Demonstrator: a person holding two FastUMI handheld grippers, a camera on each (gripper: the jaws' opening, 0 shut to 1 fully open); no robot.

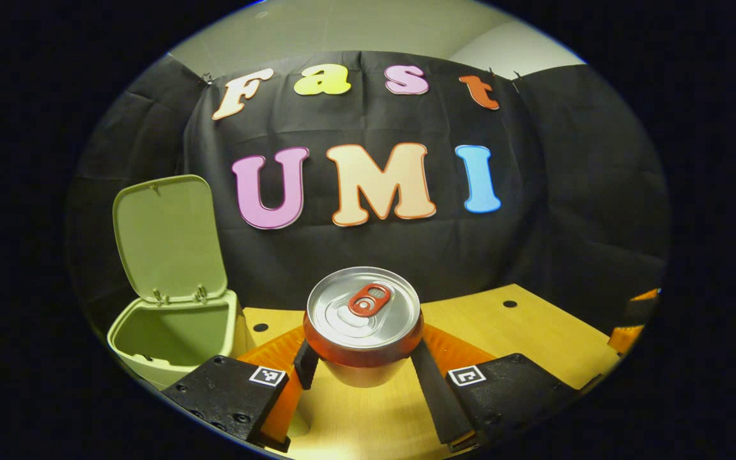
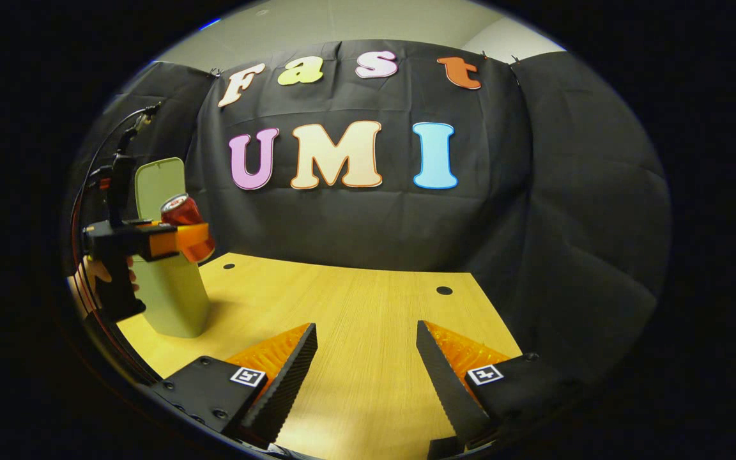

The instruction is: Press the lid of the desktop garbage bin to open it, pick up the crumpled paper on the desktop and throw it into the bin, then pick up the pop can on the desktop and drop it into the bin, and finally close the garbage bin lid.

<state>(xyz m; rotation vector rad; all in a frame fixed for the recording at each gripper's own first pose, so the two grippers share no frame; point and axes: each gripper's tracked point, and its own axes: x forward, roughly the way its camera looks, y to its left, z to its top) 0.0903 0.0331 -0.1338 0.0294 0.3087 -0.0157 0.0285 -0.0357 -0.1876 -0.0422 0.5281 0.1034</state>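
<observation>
In the left gripper view, the left gripper (image 1: 363, 364) holds a red aluminium pop can (image 1: 363, 326) upright, its two fingers pressed against opposite sides of the can's body. The can's silver top faces the camera, with a red pull tab (image 1: 369, 299) lying flat on it at about one o'clock from the lid's centre; the rim looks round and undented, and the lower body tapers to a bare metal base. The can is raised above the light wooden tabletop (image 1: 521, 332), which has small dark round holes in it.

At about nine o'clock from the can stands the pale green plastic desktop garbage bin (image 1: 170, 335), well apart from it. Its hinged lid (image 1: 168, 236) stands upright and open, and the part of the inside that shows is shadowed and bare.

In the right gripper view, the right gripper (image 2: 366, 377) sits low over the tabletop (image 2: 355, 300) with its jaws spread wide and nothing between them. Towards ten o'clock, the left gripper (image 2: 199, 239) appears farther off, gripped by a person's hand (image 2: 103, 271), with the can (image 2: 184, 217) tilted and carried just beside the open lid (image 2: 157, 185), above the bin's body (image 2: 173, 300).
</observation>
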